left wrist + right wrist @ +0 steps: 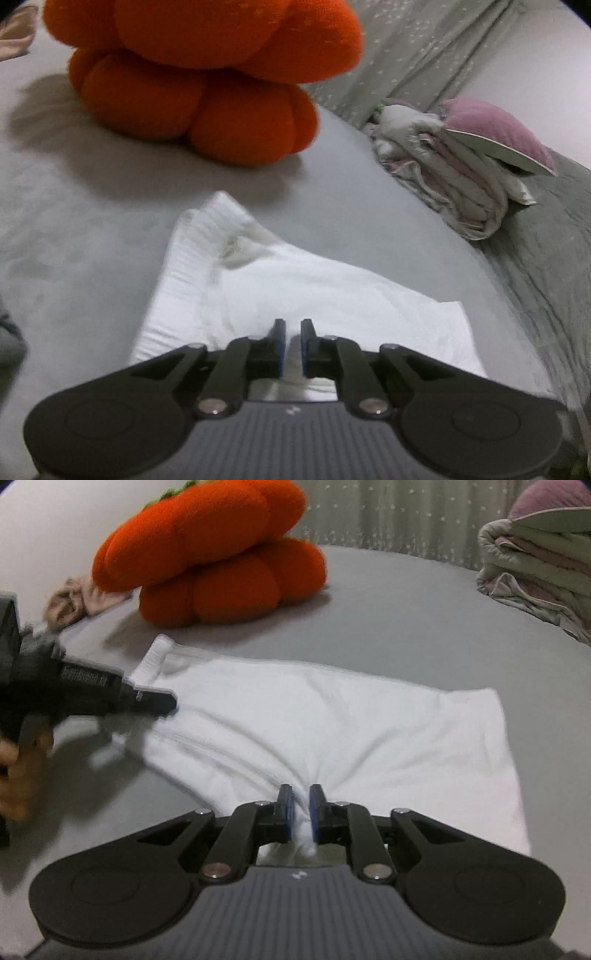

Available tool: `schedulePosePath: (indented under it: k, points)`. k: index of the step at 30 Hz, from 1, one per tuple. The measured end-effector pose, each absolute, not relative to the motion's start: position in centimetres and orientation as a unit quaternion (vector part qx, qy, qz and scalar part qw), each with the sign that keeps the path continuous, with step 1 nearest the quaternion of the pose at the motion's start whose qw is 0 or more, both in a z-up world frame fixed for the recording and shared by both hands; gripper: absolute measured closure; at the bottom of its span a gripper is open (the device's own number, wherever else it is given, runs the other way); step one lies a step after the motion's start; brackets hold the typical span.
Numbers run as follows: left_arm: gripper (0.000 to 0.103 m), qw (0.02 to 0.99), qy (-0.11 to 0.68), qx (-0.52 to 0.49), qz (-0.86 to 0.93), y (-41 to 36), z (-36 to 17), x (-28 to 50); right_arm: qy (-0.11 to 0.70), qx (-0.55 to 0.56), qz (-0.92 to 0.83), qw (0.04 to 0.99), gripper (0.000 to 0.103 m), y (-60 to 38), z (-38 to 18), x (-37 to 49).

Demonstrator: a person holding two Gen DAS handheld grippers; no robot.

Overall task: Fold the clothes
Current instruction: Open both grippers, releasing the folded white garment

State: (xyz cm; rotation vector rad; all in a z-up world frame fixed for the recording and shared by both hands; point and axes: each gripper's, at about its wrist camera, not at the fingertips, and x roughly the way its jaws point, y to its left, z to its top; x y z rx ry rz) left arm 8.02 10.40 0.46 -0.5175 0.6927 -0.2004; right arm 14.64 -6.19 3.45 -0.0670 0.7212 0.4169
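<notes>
A white garment (295, 280) lies partly folded on the grey bed sheet (74, 221), its ribbed edge pointing away. My left gripper (293, 332) is shut on the garment's near edge, with white cloth showing between the blue pads. In the right wrist view the same white garment (332, 716) spreads out flat, and creases run into my right gripper (302, 801), which is shut on a pinch of its near edge. The left gripper (162, 703) enters from the left, its tip at the garment's left edge, held by a person's hand (18, 775).
A big orange plush cushion (207, 74) (221, 565) sits beyond the garment. A folded bedding pile (443, 177) (535, 572) with a purple pillow (495, 125) lies at the right. A crumpled beige cloth (81, 598) lies at the far left. Bare grey sheet (388, 609) surrounds the garment.
</notes>
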Motion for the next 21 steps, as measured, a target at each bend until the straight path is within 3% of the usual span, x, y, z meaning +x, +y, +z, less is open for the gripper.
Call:
schedulePosePath:
  k: [4,6,10,16,19,21]
  points:
    - [0.091,0.905,0.339,-0.224,-0.124,7.8,0.3,8.1,0.335,0.014,0.200,0.920,0.086,-6.8,4.5,16.7]
    - [0.092,0.904,0.343,-0.226,-0.122,7.9,-0.1,8.2,0.372,0.007,0.216,0.903,0.086,-5.6,3.3,18.5]
    - [0.099,0.900,0.351,-0.230,-0.117,7.9,-0.8,8.4,0.372,-0.017,0.216,0.902,0.093,-4.0,2.5,21.0]
    - [0.100,0.898,0.354,-0.233,-0.116,8.6,-0.8,7.8,0.354,0.006,0.165,0.921,0.098,-4.5,2.6,23.8]
    - [0.100,0.901,0.351,-0.231,-0.112,9.0,-0.4,7.6,0.329,0.031,0.148,0.932,0.081,-5.7,3.3,22.4]
    - [0.100,0.902,0.347,-0.232,-0.106,9.5,-0.2,7.6,0.321,0.046,0.153,0.934,0.075,-6.6,3.5,20.5]
